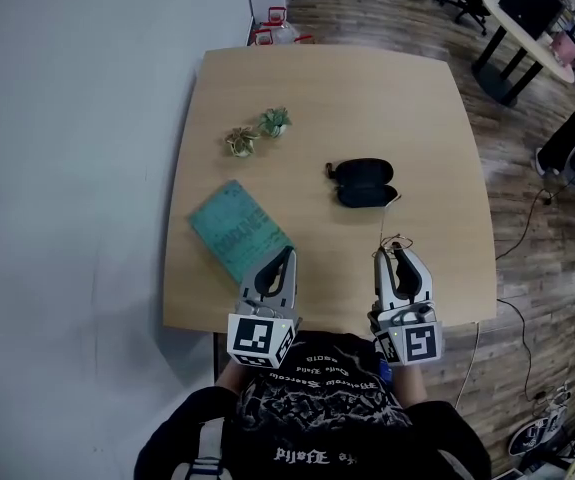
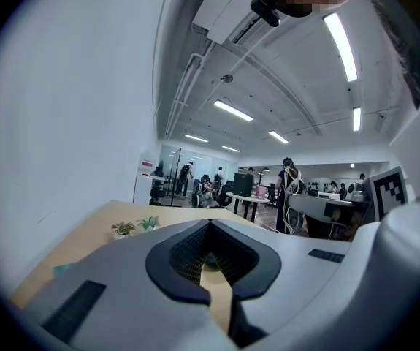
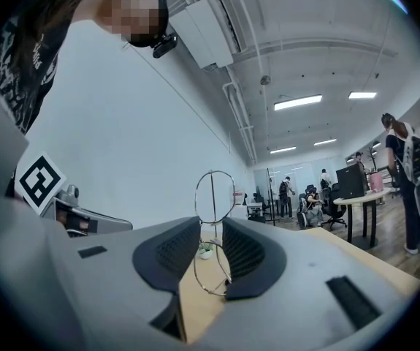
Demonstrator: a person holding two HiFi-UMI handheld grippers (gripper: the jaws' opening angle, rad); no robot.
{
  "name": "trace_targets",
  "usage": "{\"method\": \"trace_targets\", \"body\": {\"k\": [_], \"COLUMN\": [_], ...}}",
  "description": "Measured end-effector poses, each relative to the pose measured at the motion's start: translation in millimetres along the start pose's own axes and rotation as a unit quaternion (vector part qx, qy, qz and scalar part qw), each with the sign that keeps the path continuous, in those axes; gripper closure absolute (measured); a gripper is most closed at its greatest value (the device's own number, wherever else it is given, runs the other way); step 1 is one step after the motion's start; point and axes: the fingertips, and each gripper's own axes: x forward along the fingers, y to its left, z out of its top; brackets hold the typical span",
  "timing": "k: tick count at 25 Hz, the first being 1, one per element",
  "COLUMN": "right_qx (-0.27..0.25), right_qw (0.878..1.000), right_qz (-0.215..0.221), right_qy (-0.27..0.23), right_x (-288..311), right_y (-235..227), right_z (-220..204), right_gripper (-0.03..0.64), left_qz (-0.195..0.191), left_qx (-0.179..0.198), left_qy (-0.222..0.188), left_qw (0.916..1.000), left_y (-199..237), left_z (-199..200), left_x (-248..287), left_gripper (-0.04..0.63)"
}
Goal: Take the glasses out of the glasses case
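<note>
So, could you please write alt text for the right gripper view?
The right gripper grips thin wire-rimmed glasses between its jaws, one lens ring above the pads and one below. Beyond are a wooden table, a white wall and an open office with people in the distance.

Two grippers: left gripper (image 1: 288,254), right gripper (image 1: 392,255); one pair of glasses (image 3: 212,196), one glasses case (image 1: 364,183), one book (image 1: 239,230), two plants (image 1: 239,141) (image 1: 275,121)
</note>
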Motion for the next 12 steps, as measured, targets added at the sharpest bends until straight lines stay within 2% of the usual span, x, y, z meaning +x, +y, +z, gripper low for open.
{"method": "trace_targets", "body": {"k": [12], "right_qx": [-0.009], "right_qw": [1.000], "right_qz": [0.002], "right_qy": [0.009], "right_x": [6.3], "right_y": [-0.1], "right_z": [-3.8], "right_gripper": [0.515], "left_qz": [-0.002], "left_qx": [0.003], "left_qy": [0.010], "left_qw": [0.9999], "left_y": [4.6], "left_z": [-6.0], "left_x": [2.5], "left_gripper": [0.591]}}
